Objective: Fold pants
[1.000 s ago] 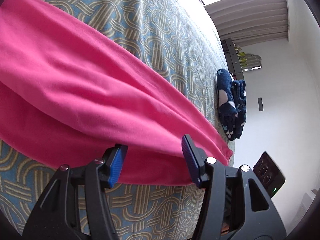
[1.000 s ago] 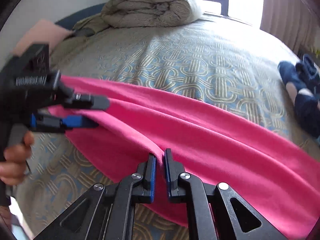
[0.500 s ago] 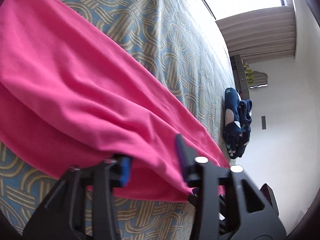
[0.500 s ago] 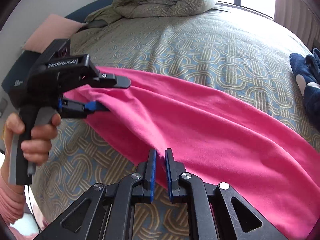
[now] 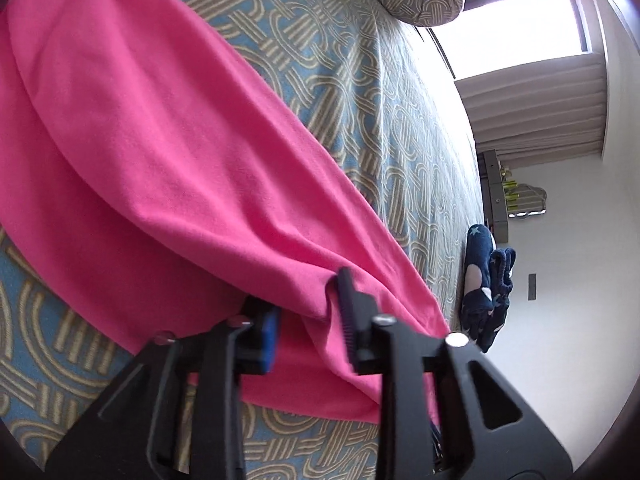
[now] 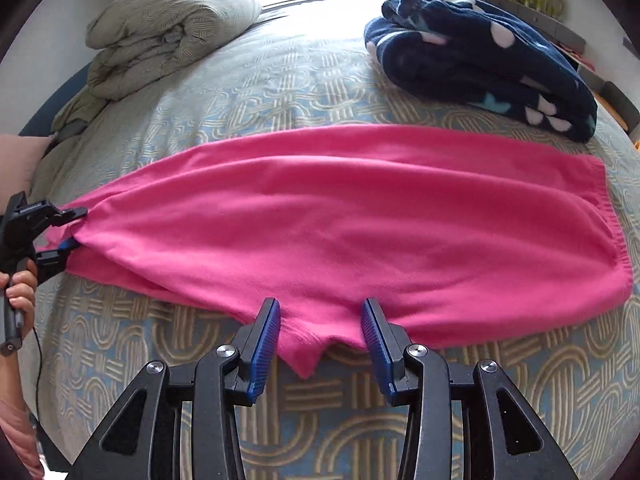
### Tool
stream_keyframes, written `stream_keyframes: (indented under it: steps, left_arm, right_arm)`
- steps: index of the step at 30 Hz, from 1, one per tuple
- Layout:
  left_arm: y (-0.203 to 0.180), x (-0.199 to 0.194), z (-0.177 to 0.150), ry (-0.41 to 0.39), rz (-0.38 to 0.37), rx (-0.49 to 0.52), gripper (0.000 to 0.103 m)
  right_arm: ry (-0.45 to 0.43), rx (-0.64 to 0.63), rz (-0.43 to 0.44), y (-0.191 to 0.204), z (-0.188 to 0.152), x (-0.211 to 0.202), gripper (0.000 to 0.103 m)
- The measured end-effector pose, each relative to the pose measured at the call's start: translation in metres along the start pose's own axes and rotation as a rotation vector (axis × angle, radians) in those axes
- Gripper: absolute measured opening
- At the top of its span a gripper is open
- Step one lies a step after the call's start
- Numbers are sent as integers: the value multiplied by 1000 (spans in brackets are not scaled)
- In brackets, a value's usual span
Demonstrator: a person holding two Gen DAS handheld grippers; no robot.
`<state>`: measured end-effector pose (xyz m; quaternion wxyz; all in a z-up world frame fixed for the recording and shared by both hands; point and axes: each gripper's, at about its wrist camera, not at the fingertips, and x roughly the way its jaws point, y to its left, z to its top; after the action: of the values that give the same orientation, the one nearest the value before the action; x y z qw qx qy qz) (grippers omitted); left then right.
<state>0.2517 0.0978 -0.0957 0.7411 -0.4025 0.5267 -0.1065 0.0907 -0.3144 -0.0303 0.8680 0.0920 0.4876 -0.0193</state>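
Observation:
The pink pants (image 6: 340,224) lie folded lengthwise across the patterned bed, waistband at the right in the right wrist view. My right gripper (image 6: 320,332) is open, its fingers on either side of the crotch point at the near edge, gripping nothing. My left gripper (image 5: 308,316) is at the leg end of the pants (image 5: 160,140), jaws still apart with a fold of pink cloth between them. It also shows at the far left in the right wrist view (image 6: 68,232), around the leg end.
A folded navy fleece garment (image 6: 488,64) with white spots lies on the bed beyond the waistband; it shows in the left wrist view (image 5: 486,284) too. A rolled duvet (image 6: 168,28) sits at the head of the bed (image 6: 280,88). A window is behind.
My right gripper has opened and let go of the pants, and pulled back so that the whole garment shows. My left gripper's jaws have narrowed around the leg end.

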Motion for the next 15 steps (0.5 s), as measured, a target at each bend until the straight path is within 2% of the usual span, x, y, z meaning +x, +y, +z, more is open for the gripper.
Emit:
stream_keyframes:
  steps: [1,3,5,7,8,9,12,15]
  left_arm:
    - [-3,1,-1,7,8,10,6]
    - [-5,-1,-3,-6,18,27,6]
    - [-9,-5,-3,-15,20,41,6]
    - [-11,-9,-3,-23,23,52,6]
    - [-12,-12,-3,-29,22,59,6]
    - [-14,-16,-3,-34,16,64,6]
    - [-19,-30,-8,-36,-3,99,5]
    - [-21,-40,-24,-24,21,170,5]
  right_arm:
    - [-11,-33,-14,3,-4,-2,45]
    - [-42,-136,-62,23,-9,-6,56]
    - [-74,-254,-96,45,-14,-11,63]
    - [-90,-352,-136,64,-17,-6,60]
    - [-79,-371,-168,69,-16,0,28]
    - [-47,-356,-177,68,-13,7,5]
    - [-24,-293,-111,56,-8,-1,3]
    - [-16,-393,-137,64,-20,-23,3]
